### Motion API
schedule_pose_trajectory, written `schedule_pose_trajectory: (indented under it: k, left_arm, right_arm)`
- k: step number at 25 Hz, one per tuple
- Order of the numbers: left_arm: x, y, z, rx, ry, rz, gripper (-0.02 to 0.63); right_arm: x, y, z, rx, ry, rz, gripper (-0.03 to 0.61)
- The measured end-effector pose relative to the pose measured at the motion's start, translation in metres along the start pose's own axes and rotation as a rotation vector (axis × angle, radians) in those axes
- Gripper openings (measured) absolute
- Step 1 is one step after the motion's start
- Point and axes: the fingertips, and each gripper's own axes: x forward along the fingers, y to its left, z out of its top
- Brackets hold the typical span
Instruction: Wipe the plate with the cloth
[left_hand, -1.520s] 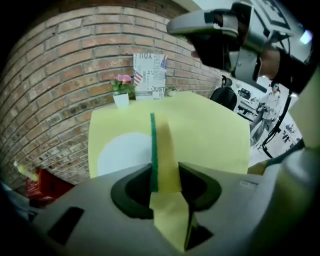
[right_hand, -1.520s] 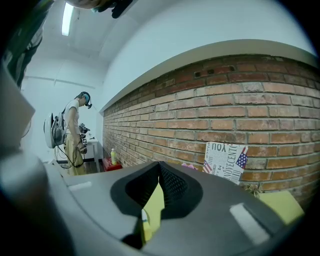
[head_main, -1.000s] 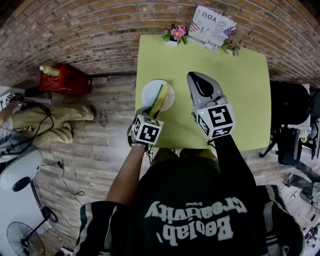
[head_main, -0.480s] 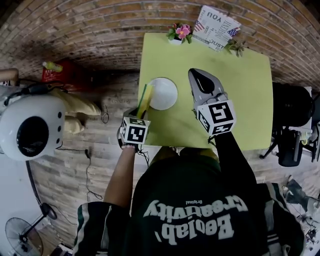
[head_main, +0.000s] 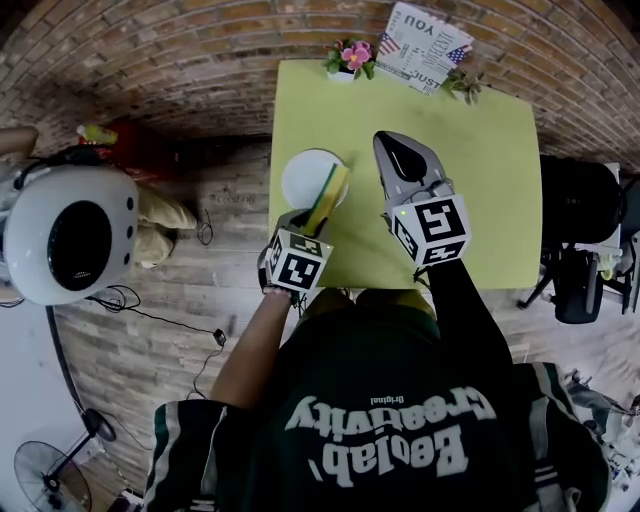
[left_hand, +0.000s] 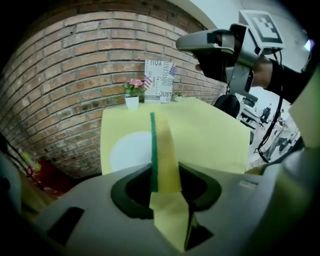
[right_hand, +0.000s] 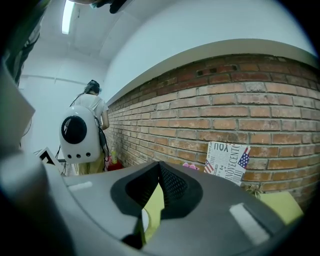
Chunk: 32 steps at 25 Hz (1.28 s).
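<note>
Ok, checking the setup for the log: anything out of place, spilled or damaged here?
Nothing spilled or damaged. Only the round white plate sits close to the yellow-green table's left edge, though fully on it. The left tool grips the yellow cloth with a green edge by the plate.

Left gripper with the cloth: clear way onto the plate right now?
Probably yes. The left gripper is shut on the cloth at the plate's right edge; the plate is bare and the right gripper sits aside over the table.
</note>
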Motion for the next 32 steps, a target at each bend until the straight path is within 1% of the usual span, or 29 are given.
schedule_pose_trajectory:
  k: [3,6,8,12,18,24,26,28,32]
  left_arm:
    - [0.009,-0.02,0.0,0.028,0.011,-0.055,0.138]
    - [0.017,-0.027,-0.01,0.048,0.06,-0.067,0.138]
    - [0.019,-0.026,-0.016,0.042,0.082,-0.066,0.138]
    - [0.012,-0.012,-0.023,0.007,0.077,-0.028,0.138]
    - [-0.012,0.026,-0.046,-0.091,0.066,0.057,0.138]
    - [-0.035,0.055,-0.067,-0.176,0.083,0.13,0.138]
    - [-0.038,0.059,-0.068,-0.178,0.076,0.139,0.138]
    - [-0.038,0.062,-0.064,-0.171,0.05,0.141,0.138]
    - [-0.037,0.058,-0.04,-0.159,-0.001,0.122,0.138]
  right_arm:
    - [-0.003,-0.002,-0.001,-0.002,0.002,-0.004,0.014]
    - [-0.005,-0.004,-0.001,-0.001,0.001,-0.008,0.014]
    - [-0.006,-0.004,0.0,-0.002,0.001,-0.009,0.014]
    - [-0.007,-0.005,-0.001,0.0,0.001,-0.008,0.014]
    - [-0.001,0.005,0.001,0.0,-0.003,0.013,0.014]
    - [0.005,0.016,0.003,-0.004,-0.008,0.04,0.014]
    - [0.005,0.019,0.003,-0.004,-0.009,0.045,0.014]
    - [0.005,0.021,0.004,-0.005,-0.011,0.049,0.014]
    - [0.001,0.017,0.004,-0.008,-0.013,0.041,0.014]
